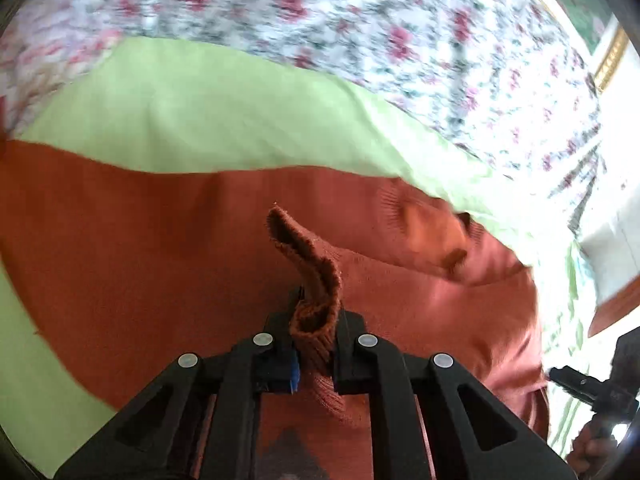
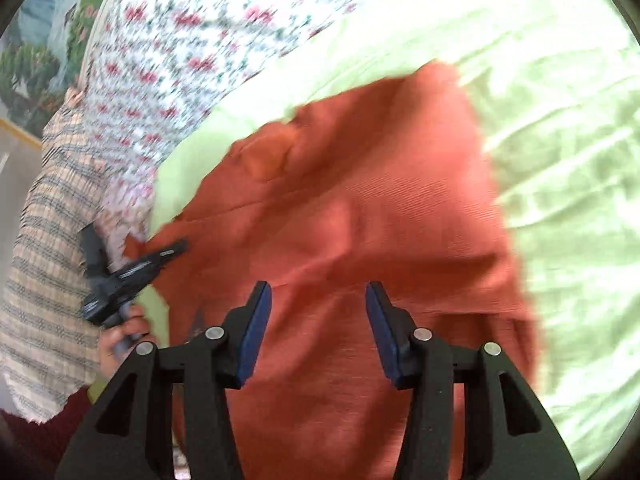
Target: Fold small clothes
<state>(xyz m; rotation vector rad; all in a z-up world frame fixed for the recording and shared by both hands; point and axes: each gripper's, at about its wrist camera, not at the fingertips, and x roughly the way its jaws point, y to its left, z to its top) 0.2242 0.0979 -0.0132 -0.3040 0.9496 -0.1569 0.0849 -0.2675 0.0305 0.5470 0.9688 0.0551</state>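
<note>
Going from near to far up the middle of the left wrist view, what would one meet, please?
left gripper shut on a ribbed edge → rust-orange sweater → light green sheet → floral cloth.

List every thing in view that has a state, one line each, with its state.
Left claw: shut on a ribbed edge of the sweater.
Right claw: open, nothing between its pads, over the sweater.
Rust-orange sweater: lying on the sheet, rumpled, partly folded over, one edge pinched up.
Light green sheet: spread under the sweater, wrinkled.
</note>
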